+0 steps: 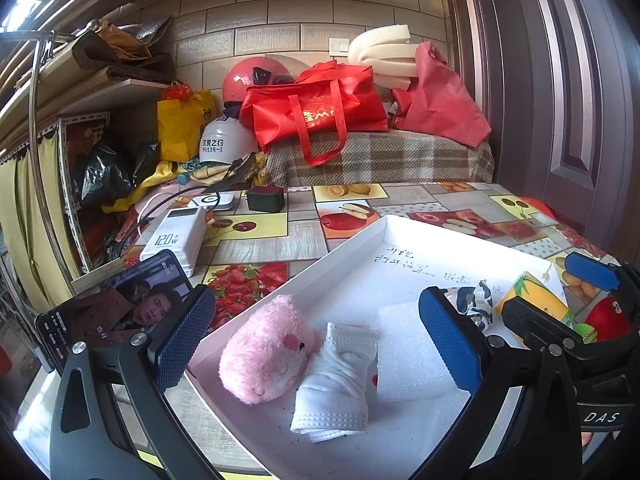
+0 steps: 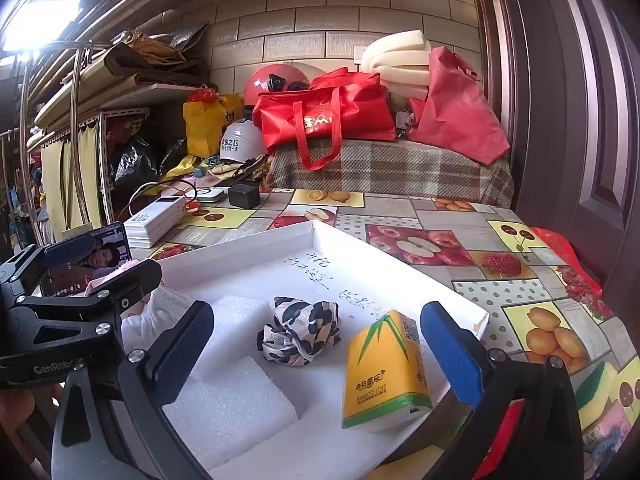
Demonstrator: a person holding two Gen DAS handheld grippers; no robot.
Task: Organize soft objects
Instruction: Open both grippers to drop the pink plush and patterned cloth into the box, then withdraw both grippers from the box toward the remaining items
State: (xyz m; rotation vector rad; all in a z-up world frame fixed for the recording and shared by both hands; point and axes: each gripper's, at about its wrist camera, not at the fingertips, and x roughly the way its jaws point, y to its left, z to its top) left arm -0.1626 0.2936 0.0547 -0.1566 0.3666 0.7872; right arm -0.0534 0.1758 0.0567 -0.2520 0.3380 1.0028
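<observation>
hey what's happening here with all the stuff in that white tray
A person holds a two-finger tool in each hand over a shallow white tray on a fruit-print tablecloth. Both tools are open and hold nothing. The left tool hovers over a fluffy pink plush toy and a crumpled white face mask lying against it. The right tool faces a black-and-white patterned cloth ball and a yellow tissue pack. White foam blocks also lie in the tray.

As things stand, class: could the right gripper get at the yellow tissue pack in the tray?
Probably yes. The right gripper is open, and the yellow tissue pack stands between its fingers with nothing in front of it.
</observation>
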